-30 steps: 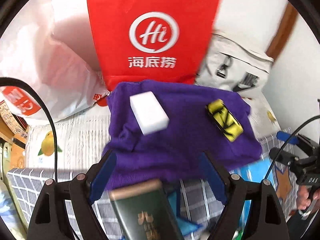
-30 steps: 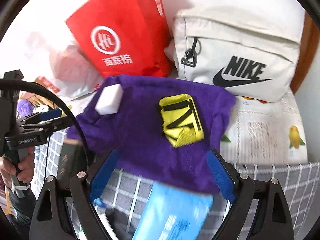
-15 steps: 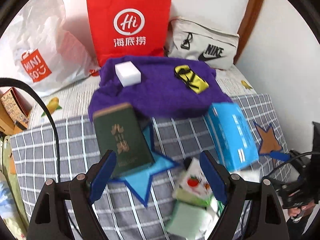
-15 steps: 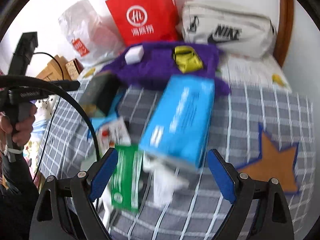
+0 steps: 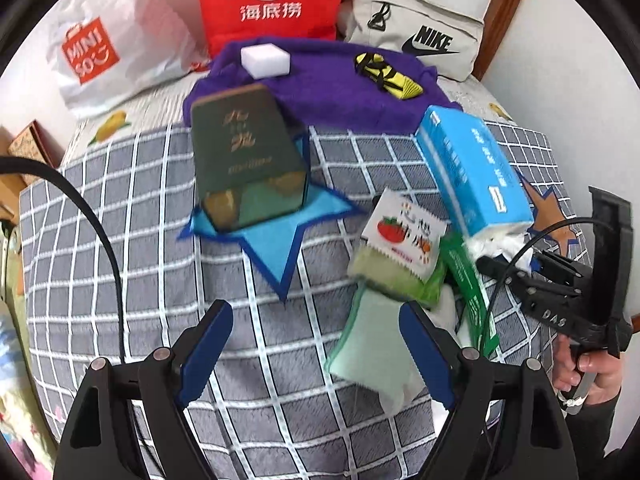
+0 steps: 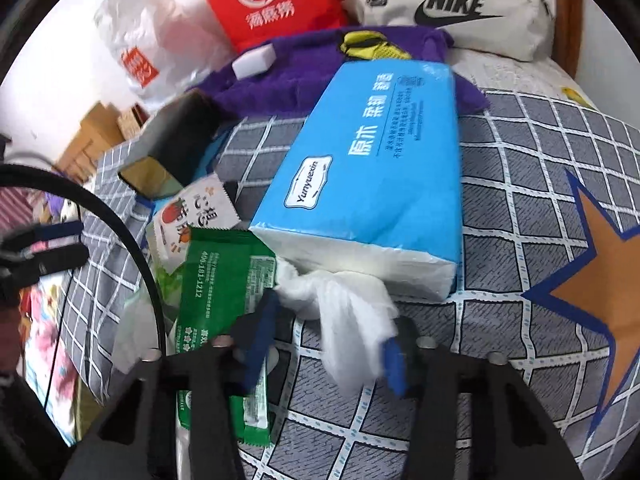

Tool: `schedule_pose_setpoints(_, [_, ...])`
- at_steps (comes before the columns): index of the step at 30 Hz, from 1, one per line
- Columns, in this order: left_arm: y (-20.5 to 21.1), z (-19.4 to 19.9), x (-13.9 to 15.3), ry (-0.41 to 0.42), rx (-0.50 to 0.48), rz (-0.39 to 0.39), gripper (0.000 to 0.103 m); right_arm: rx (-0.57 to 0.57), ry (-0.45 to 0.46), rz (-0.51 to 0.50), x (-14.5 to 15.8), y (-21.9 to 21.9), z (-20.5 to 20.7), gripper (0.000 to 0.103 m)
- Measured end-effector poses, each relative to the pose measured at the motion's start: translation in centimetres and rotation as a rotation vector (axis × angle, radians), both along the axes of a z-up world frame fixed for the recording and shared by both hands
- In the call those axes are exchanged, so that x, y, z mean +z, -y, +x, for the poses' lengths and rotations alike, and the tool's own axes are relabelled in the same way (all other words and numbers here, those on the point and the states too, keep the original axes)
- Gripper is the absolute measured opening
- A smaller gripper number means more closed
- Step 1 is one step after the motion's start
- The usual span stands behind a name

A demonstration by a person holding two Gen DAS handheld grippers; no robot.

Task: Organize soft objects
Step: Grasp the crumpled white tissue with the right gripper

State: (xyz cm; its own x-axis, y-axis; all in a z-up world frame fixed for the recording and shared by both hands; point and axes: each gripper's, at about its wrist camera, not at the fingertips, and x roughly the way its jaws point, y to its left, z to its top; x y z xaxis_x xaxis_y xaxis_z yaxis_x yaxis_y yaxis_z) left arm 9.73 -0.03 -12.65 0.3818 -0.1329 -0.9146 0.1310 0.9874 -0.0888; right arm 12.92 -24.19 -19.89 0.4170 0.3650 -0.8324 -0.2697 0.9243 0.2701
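Note:
A blue tissue pack [image 6: 372,172] lies on the grey checked bed cover, with white tissue [image 6: 348,312] spilling from its near end. My right gripper [image 6: 328,344] is half closed with its fingers either side of that tissue; whether they grip it I cannot tell. My left gripper [image 5: 316,344] is open and empty above the cover, near a pale green cloth [image 5: 376,356]. The tissue pack [image 5: 472,172] and the right gripper [image 5: 552,284] also show in the left wrist view. A purple cloth [image 5: 328,88] at the back carries a white sponge [image 5: 265,60] and a yellow pouch [image 5: 386,74].
A dark green box [image 5: 244,160] lies on a blue star patch. A tomato-print packet [image 5: 404,236] and a green wrapper [image 6: 224,304] lie left of the tissue pack. A red paper bag [image 5: 272,0], a white Miniso bag [image 5: 96,48] and a Nike bag [image 5: 416,36] stand at the back.
Both grippers have pulled back from the purple cloth toward the near side of the bed. The right gripper's fingers have narrowed around the tissue at the blue pack's end.

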Motion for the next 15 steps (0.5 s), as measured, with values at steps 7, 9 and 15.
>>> schedule_pose_setpoints(7, [0.6, -0.6, -0.8, -0.007, -0.006, -0.030, 0.084, -0.005, 0.036, 0.035, 1.5, 1.0, -2.3, 0.028])
schedule_pose_setpoints(9, [1.0, -0.4, -0.9, 0.003, -0.014, -0.043, 0.084, -0.016, 0.036, 0.042, 1.9, 1.5, -2.8, 0.028])
schedule_pose_setpoints(15, [3.2, 1.6, -1.4, 0.020, -0.063, -0.058, 0.084, -0.040, 0.055, 0.024, 3.3, 3.1, -4.5, 0.028])
